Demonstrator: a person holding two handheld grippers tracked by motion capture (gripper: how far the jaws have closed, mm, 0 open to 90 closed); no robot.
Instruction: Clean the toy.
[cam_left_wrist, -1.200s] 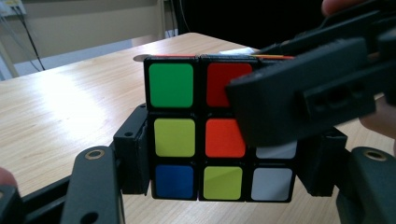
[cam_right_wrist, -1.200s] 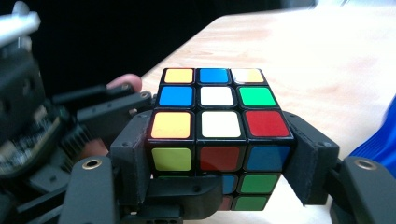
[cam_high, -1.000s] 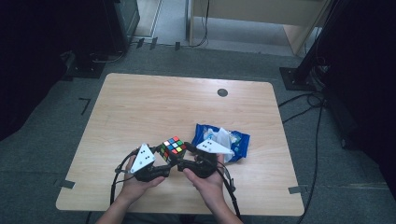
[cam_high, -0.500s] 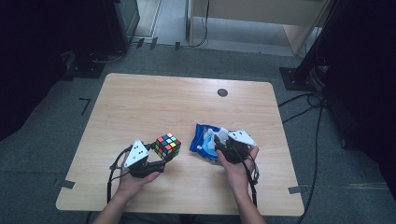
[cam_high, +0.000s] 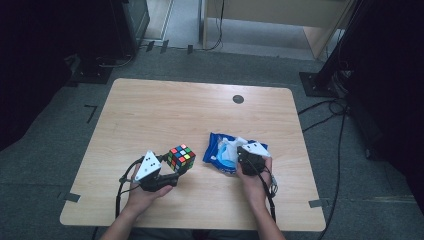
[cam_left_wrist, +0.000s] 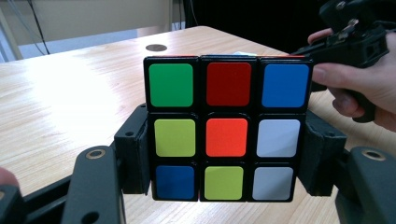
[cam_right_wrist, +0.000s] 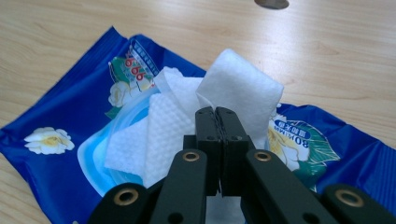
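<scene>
The left gripper (cam_high: 172, 172) is clamping its jaws on the cube (cam_left_wrist: 226, 128), at seven o'clock on the bench (cam_high: 165, 112). The right gripper (cam_right_wrist: 215, 116), jaws closed, is pinching a wipe (cam_right_wrist: 240, 91) from the blue pack (cam_right_wrist: 60, 121) at five o'clock; next, probably drawing it free.

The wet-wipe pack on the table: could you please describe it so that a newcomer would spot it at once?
On the wooden table, look near the front edge, right of centre. The wet-wipe pack lies flat there, beside the Rubik's cube. It is glossy blue with flower prints, and a white wipe sticks out of its opening.
</scene>
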